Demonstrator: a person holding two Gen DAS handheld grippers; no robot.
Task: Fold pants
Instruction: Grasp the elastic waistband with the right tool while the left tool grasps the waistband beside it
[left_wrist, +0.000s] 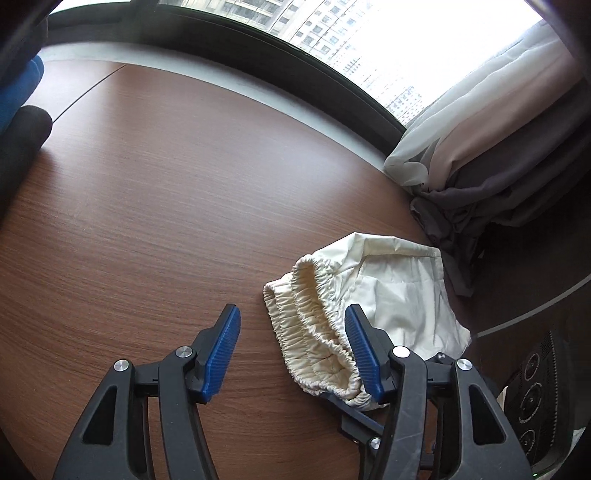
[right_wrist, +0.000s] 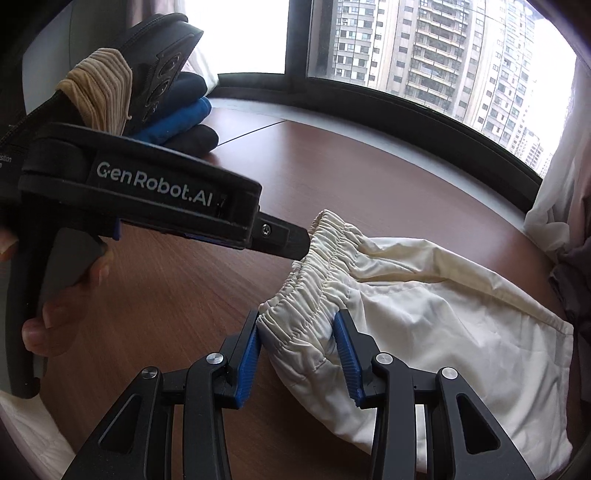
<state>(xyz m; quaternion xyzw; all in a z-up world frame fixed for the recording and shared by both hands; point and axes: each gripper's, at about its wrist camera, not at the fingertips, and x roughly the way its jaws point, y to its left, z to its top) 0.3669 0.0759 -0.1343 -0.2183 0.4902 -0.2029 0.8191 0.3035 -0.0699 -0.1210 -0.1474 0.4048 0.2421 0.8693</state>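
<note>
**Cream pants bunched on the wooden table, waistband between my right jaws**

Wood-grain brown fills most of the left wrist view: the table (left_wrist: 147, 206) runs up to a dark window frame with tower blocks outside, and pale and grey curtains (left_wrist: 491, 147) pile up at the right. My left gripper (left_wrist: 291, 354) has its jaws standing well apart. Bare table shows between them on the left; the cream pants (left_wrist: 391, 295) lie crumpled toward the right, and the gathered elastic waistband (left_wrist: 314, 328) reaches in beside the right blue pad (left_wrist: 364, 354). I cannot tell whether that pad touches the cloth; the left pad is clear of it. At the far left edge sit a blue and a dark folded cloth (left_wrist: 22, 122).

Over in the right wrist view, my right gripper (right_wrist: 295, 350) has a fold of the waistband (right_wrist: 306, 310) between its two blue pads, which press on the cloth from either side. The rest of the pants (right_wrist: 443, 317) spreads away to the right over the table (right_wrist: 166, 295). The left gripper's black body (right_wrist: 147, 192) crosses the upper left, its tip at the waistband's far end, with my fingers (right_wrist: 55, 317) wrapped on its handle. Behind it stands a stack of folded clothes (right_wrist: 184, 114), tan, navy, blue and black.
</note>
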